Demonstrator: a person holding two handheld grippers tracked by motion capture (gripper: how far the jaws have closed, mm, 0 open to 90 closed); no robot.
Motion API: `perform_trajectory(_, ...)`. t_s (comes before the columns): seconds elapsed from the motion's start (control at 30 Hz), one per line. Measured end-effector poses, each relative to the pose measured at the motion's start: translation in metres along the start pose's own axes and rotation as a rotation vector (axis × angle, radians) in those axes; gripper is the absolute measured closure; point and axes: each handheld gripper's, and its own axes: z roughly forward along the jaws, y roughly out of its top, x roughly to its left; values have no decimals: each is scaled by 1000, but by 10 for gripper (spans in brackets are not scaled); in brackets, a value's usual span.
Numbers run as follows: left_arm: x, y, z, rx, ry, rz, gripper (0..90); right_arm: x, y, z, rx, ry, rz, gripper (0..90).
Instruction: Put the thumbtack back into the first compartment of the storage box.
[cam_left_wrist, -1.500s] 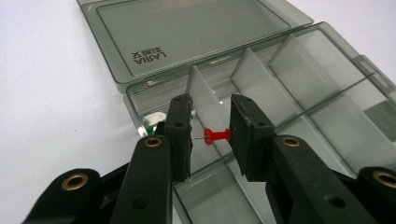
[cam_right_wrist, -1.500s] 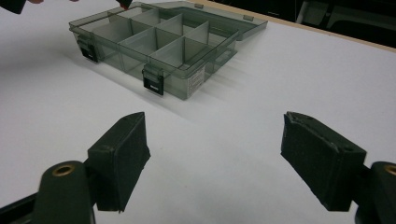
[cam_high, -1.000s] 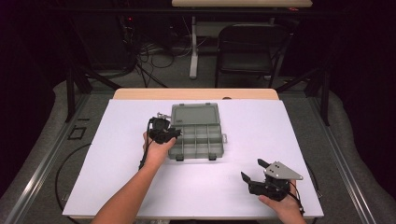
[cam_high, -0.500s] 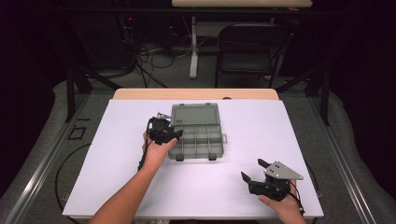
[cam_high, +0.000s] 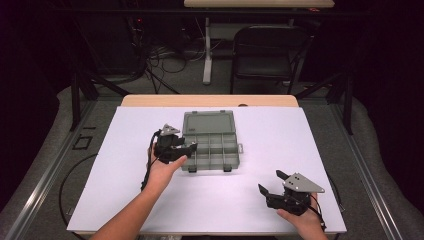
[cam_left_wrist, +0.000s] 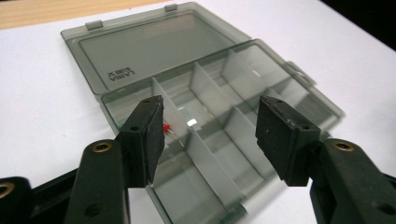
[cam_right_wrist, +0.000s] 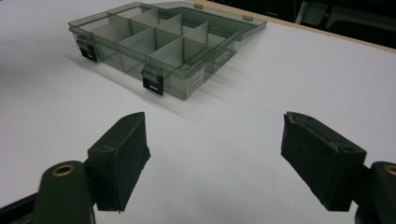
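A smoky clear compartment box (cam_high: 215, 150) lies in the middle of the white table, its lid (cam_high: 209, 122) folded flat behind it. My left gripper (cam_high: 191, 148) hovers at the box's left end, pointing into it. In the left gripper view its jaws (cam_left_wrist: 210, 126) stand apart above the dividers; they have just been opening, with nothing between them. A tiny red piece (cam_left_wrist: 166, 128) and a small shiny bit (cam_left_wrist: 191, 122) lie in the compartments (cam_left_wrist: 219, 140) below. My right gripper (cam_high: 270, 181) rests open near the front right of the table, and its own view (cam_right_wrist: 215, 154) shows the box (cam_right_wrist: 154, 42) ahead.
The white sheet (cam_high: 125, 200) covers a wooden table whose far edge (cam_high: 210, 100) shows behind the lid. Two black latches (cam_right_wrist: 154, 81) hang on the box's front wall. A chair (cam_high: 267, 50) and cables stand on the floor beyond the table.
The left gripper's jaws have spread apart and the hand has lifted a little at the box's left end. The right gripper has stayed where it was.
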Motion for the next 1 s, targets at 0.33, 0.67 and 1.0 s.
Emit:
perform_trajectory(0.33,-12,-26,-38,-57,-17,54,397,0,0,1,1,-2,-5,223)
perform_trajectory(0.67,-7,-66,-66,-99,3,48,397,0,-1,2,7,-5,-5,223)
perform_trajectory(1.0,5,-91,-88,-155,14,37,375,0,-1,2,7,-7,-5,223)
